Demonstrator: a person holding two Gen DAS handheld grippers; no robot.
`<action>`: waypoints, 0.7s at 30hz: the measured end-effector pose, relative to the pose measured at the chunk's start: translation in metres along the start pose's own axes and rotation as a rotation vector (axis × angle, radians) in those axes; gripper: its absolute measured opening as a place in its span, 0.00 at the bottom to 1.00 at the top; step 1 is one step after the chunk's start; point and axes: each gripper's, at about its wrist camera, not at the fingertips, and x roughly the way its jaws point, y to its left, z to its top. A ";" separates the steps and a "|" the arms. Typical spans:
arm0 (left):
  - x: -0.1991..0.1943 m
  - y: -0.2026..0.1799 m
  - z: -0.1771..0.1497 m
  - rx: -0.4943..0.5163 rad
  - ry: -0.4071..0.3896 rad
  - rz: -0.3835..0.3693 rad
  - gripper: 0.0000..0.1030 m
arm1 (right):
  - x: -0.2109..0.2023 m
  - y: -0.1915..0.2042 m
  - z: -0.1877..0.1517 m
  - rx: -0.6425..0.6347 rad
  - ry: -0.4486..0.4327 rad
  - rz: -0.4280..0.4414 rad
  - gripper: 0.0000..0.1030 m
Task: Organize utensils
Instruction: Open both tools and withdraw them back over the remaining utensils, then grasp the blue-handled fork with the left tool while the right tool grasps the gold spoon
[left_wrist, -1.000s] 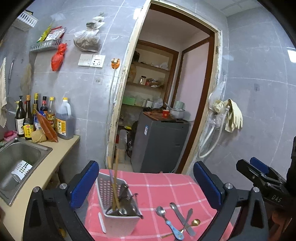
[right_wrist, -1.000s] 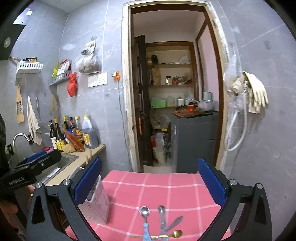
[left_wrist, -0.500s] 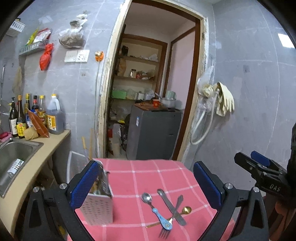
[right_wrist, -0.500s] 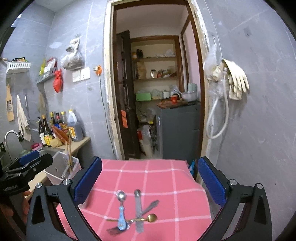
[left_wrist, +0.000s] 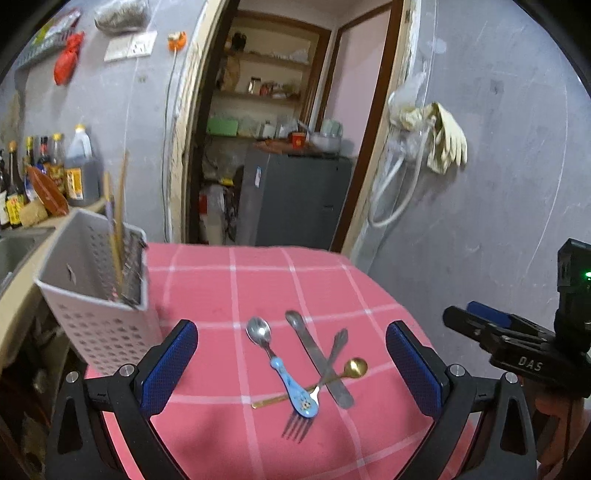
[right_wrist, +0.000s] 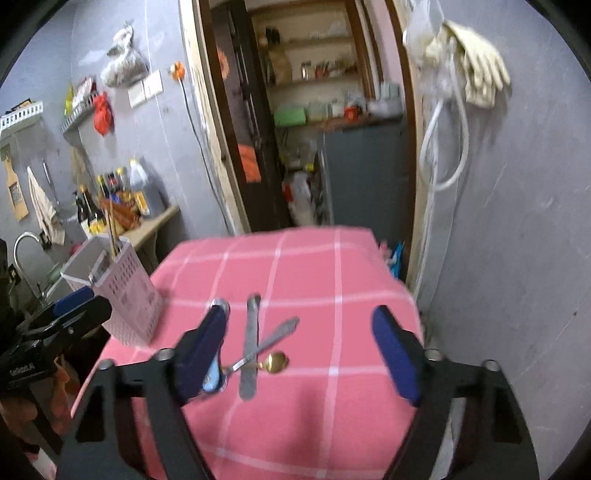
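The right gripper (right_wrist: 299, 354) is closing its jaws above the crossed pile of knife (right_wrist: 250, 350), fork (right_wrist: 271, 341) and gold spoon (right_wrist: 275, 362) on the pink cloth (right_wrist: 332, 295), holding nothing, so it should be pinching just one handle slowly, while the left gripper (left_wrist: 291, 369) is staying wide and empty near the white basket (left_wrist: 96, 295).

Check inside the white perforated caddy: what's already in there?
In the caddy, wooden chopsticks stand upright, sticking out above the rim. Something metal sits beside them near the rim, too blurred to name. The walls hide whatever lies lower down.
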 end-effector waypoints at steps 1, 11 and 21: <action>0.005 -0.001 -0.002 0.002 0.013 -0.001 0.96 | 0.006 -0.001 -0.003 0.003 0.019 0.009 0.61; 0.075 0.005 -0.020 -0.086 0.229 0.033 0.58 | 0.068 -0.008 -0.037 0.041 0.209 0.095 0.25; 0.135 0.023 -0.031 -0.188 0.423 0.038 0.44 | 0.112 0.002 -0.054 0.084 0.335 0.153 0.23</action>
